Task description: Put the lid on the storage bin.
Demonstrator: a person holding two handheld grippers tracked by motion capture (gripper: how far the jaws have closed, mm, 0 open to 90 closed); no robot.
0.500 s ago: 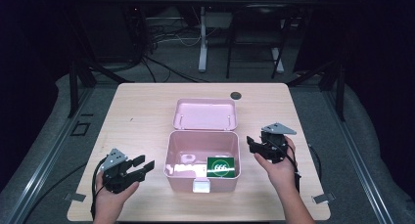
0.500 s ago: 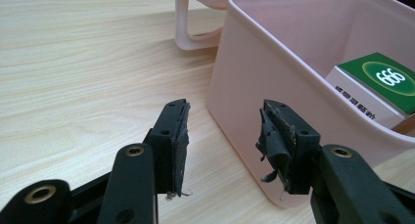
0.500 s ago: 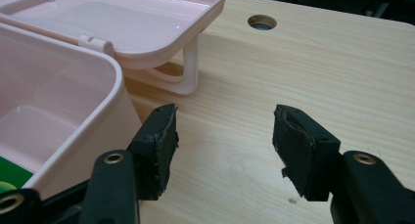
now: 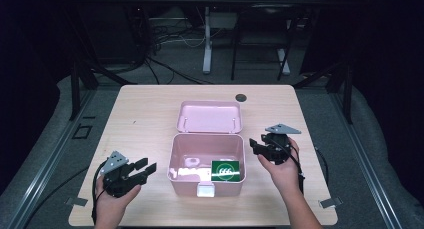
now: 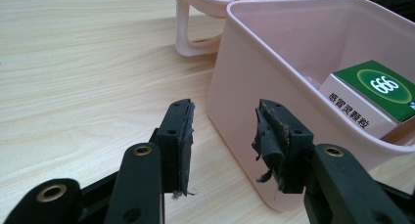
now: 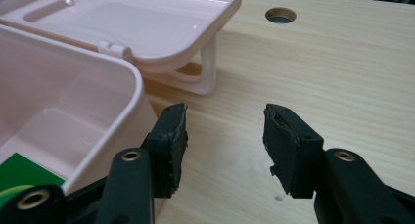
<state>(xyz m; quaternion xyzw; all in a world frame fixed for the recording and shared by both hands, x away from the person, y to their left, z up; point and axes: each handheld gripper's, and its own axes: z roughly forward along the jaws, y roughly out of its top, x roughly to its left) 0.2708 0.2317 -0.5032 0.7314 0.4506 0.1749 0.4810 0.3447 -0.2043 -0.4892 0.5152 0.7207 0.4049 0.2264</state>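
1 pink box (image 4: 206, 165) sits open at the middle of the desk (image 4: 145, 119), toward the person's side, its lid (image 4: 210, 116) hinged flat behind it. Inside lie 1 green-and-white carton (image 4: 225, 170) at the right and 1 pale item at the left, too blurred to tell. The box is smooth moulded plastic with rounded corners, a thin rim and 1 white latch on its front wall; the lid carries a curved loop handle. The desk is pale wood grain, rectangular with rounded corners, with 1 round dark hole (image 4: 241, 97) near its far edge.

There are 2 hand-held grippers. The left hand-held gripper (image 4: 145, 168) rests low at the near left, jaws apart with nothing between them, just beside the box's left wall (image 5: 254, 87). The right hand-held gripper (image 4: 256, 145) hovers just beside the box's right rim (image 6: 132, 82), jaws also apart and empty; its pads (image 6: 288, 145) are frayed black rubber. Bare desk lies open on both sides of the box.
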